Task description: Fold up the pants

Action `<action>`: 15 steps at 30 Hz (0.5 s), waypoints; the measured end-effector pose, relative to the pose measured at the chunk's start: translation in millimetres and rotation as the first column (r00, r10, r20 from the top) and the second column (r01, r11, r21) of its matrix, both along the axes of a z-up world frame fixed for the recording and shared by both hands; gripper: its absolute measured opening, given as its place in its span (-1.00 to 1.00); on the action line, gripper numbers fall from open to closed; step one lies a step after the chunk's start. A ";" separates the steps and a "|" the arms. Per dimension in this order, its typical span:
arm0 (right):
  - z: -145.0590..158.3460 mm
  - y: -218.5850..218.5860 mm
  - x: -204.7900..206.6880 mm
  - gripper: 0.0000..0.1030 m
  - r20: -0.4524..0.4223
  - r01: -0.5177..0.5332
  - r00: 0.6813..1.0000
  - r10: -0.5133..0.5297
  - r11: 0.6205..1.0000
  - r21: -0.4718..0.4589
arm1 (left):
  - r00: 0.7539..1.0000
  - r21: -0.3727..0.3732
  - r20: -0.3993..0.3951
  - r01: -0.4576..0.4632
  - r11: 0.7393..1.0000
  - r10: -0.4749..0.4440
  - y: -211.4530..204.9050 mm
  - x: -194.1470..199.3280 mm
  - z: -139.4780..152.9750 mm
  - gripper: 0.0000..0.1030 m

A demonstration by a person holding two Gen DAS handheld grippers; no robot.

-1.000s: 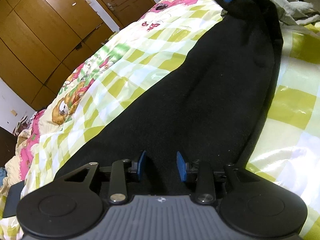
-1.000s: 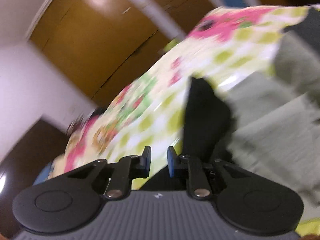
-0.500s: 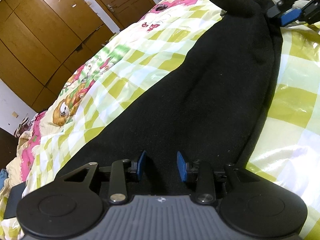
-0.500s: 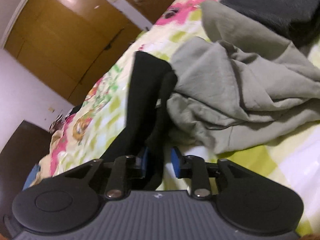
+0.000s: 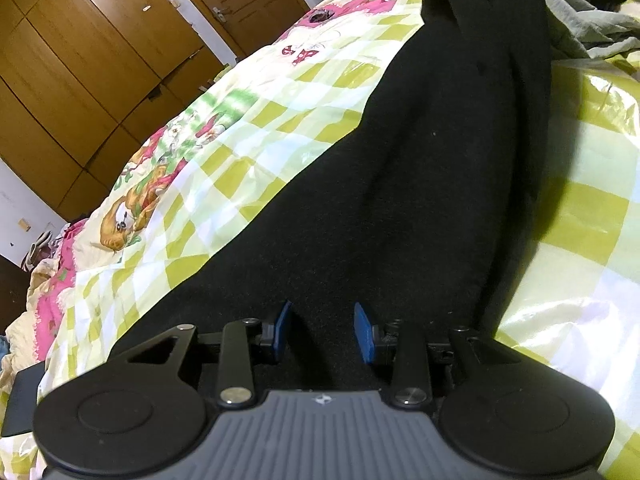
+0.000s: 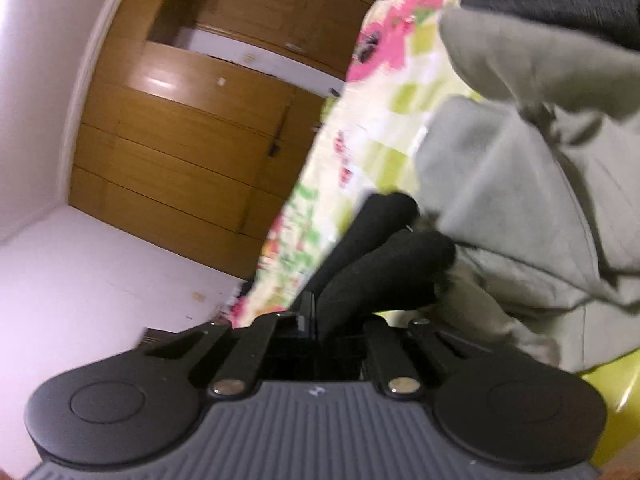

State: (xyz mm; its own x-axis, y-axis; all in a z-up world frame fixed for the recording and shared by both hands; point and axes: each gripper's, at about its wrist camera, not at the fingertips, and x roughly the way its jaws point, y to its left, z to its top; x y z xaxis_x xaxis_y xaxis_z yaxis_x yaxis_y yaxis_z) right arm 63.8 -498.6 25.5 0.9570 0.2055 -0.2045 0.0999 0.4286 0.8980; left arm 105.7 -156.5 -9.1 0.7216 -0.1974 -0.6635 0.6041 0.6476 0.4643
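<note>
- Left tool (image 5: 323, 330): jaws partly open, straddling the near end of the black pants (image 5: 400, 200), pads not pinching; it's at 6 o'clock in its view.
- Pants lie lengthwise on the checked bed quilt (image 5: 240, 140), running off to 1 o'clock.
- Right tool (image 6: 316, 320): clamped shut on the far leg end, beside grey clothes (image 6: 520, 180).
- Step, I'd judge: far-end grab done. Next: carry that end back toward the near end w/o dragging the grey stuff.

Left gripper (image 5: 323, 326): jaws partly apart, blue pads (image 5: 282, 325) visible both sides, angled down over black pants (image 5: 400, 184), fabric under and between the pads, no pinch visible. Right gripper (image 6: 316, 320): jaws clamped together on far end of pants, black fabric bunched out past fingertips, body rolled, near level.
</note>
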 end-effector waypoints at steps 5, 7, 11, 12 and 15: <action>-8.8 0.9 -27.9 -0.91 -0.069 0.067 0.995 -0.070 0.997 -0.047 | 0.999 0.013 0.016 0.037 0.999 -0.037 -5.3 -7.1 -5.8 -0.05; -21.7 -4.3 -34.3 -0.89 -0.166 0.114 0.978 -0.127 0.990 -0.084 | 0.998 0.035 0.035 0.055 0.998 -0.056 -8.0 -10.1 -9.7 -0.06; -1.3 5.8 -56.7 -0.81 -0.222 0.133 0.955 -0.197 0.952 -0.274 | 0.994 0.056 0.058 0.086 0.995 -0.089 -6.6 -14.8 -11.7 -0.05; 8.0 10.1 -61.8 -0.81 -0.224 0.153 0.947 -0.230 0.937 -0.315 | 0.994 0.052 0.058 0.087 0.995 -0.090 -5.8 -14.7 -11.7 -0.05; 34.7 31.0 -69.2 -0.78 -0.186 0.149 0.948 -0.257 0.879 -0.454 | 0.996 0.033 0.052 0.077 0.996 -0.078 -5.3 -13.8 -10.9 -0.05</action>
State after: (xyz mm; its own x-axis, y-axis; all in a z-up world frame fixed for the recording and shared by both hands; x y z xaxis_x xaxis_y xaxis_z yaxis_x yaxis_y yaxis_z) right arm -5.3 -467.6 60.2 0.8810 -0.1476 -0.4494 0.4099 0.7125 0.5695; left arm 91.9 -161.8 -20.0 0.7396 -0.2339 -0.6311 0.6257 0.5845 0.5166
